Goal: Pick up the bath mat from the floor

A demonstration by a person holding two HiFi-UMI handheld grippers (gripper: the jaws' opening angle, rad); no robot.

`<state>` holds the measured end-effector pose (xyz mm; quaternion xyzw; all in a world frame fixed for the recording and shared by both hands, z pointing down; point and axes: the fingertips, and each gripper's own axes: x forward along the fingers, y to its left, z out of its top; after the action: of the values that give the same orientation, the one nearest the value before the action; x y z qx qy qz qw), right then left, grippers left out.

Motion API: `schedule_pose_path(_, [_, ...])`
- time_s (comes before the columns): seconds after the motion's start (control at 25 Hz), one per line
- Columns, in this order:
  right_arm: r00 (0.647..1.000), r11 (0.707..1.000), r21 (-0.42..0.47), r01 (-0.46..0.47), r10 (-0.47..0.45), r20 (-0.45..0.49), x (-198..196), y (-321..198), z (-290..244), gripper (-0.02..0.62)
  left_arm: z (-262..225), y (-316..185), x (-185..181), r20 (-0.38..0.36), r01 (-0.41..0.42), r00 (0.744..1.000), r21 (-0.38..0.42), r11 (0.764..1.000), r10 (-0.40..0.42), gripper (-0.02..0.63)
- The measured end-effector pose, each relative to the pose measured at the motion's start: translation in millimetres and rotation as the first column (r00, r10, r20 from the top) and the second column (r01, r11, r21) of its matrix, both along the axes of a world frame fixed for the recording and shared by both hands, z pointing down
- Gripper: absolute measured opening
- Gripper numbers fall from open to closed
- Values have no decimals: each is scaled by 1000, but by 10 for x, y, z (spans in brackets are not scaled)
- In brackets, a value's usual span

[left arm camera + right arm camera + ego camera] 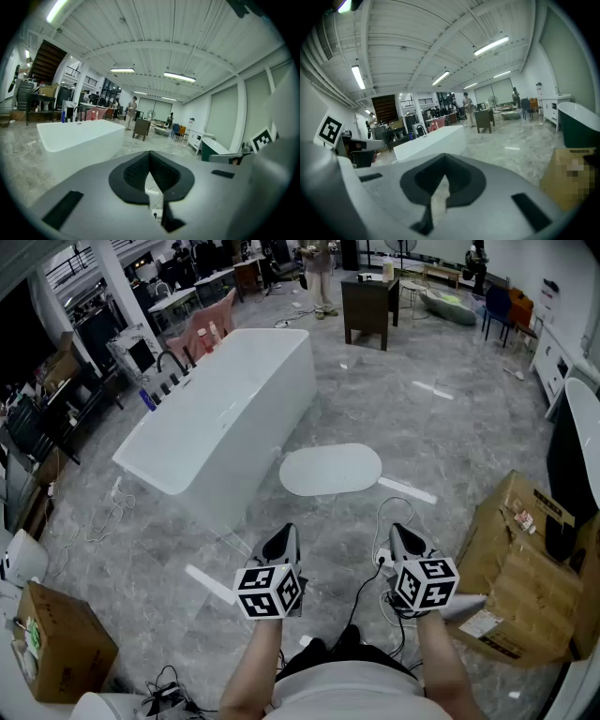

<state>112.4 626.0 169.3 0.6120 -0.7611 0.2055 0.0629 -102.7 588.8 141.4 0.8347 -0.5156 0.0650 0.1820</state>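
A pale oval bath mat [331,470] lies flat on the grey marble floor, just right of a white bathtub [225,413]. My left gripper [281,542] and right gripper [403,540] hang side by side near my body, well short of the mat, both pointing forward. Both are shut with nothing between the jaws. In the left gripper view the closed left gripper [150,154] points toward the bathtub [79,140]. The right gripper view shows the closed right gripper [443,159] with the bathtub [433,140] beyond. The mat is hidden in both gripper views.
A large cardboard box [520,568] stands at my right, a smaller box [56,643] at the left. White cables and a power strip [380,559] lie on the floor under the grippers. A dark cabinet [367,307] and people stand farther back.
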Motion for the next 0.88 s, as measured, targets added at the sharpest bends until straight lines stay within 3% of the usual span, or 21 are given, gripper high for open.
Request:
schedule_pose_path(0.48, [997,1000,-8,-24,23,-68,205,-167,39,2,48,-142,116,35,20,999,-10,1000,-20,7])
schedule_pose_path(0.88, [996,996,-43,-78,76,-39,480,-419,155,49,143,-422,149,57,40,998,-29,999,-39,100])
